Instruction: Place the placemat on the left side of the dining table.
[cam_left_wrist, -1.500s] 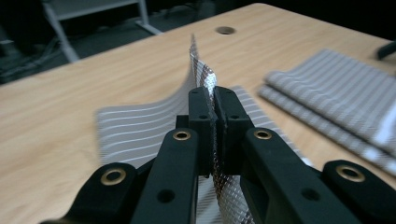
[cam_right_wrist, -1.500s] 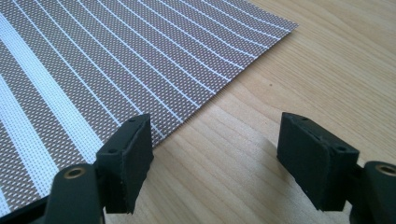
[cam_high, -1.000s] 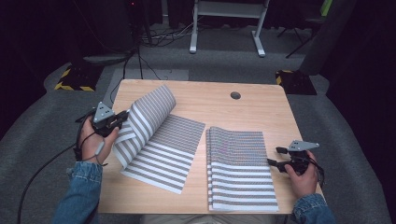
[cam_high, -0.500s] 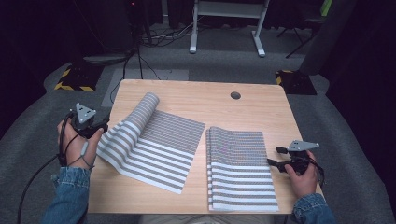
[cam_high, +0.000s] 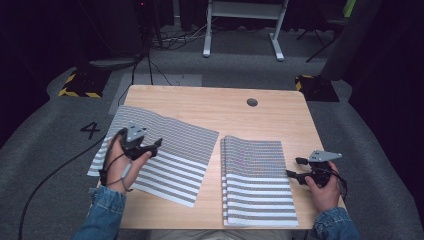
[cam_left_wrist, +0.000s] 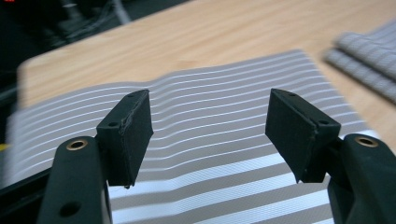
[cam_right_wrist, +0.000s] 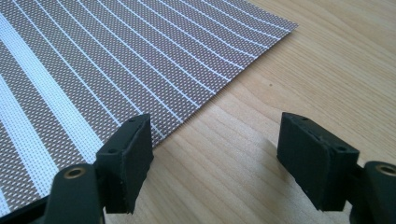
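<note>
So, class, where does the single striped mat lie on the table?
In the high view the single striped mat lies flat on the table's left half, under the left gripper, beside the mat stack.

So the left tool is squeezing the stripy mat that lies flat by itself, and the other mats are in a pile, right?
Not quite. The left tool is open, not squeezing: in the left gripper view its jaws stand wide apart above the single stripy mat, with nothing between them; they have just been opening. The rest is right: that mat lies flat by itself and the other mats are in a pile.
</note>
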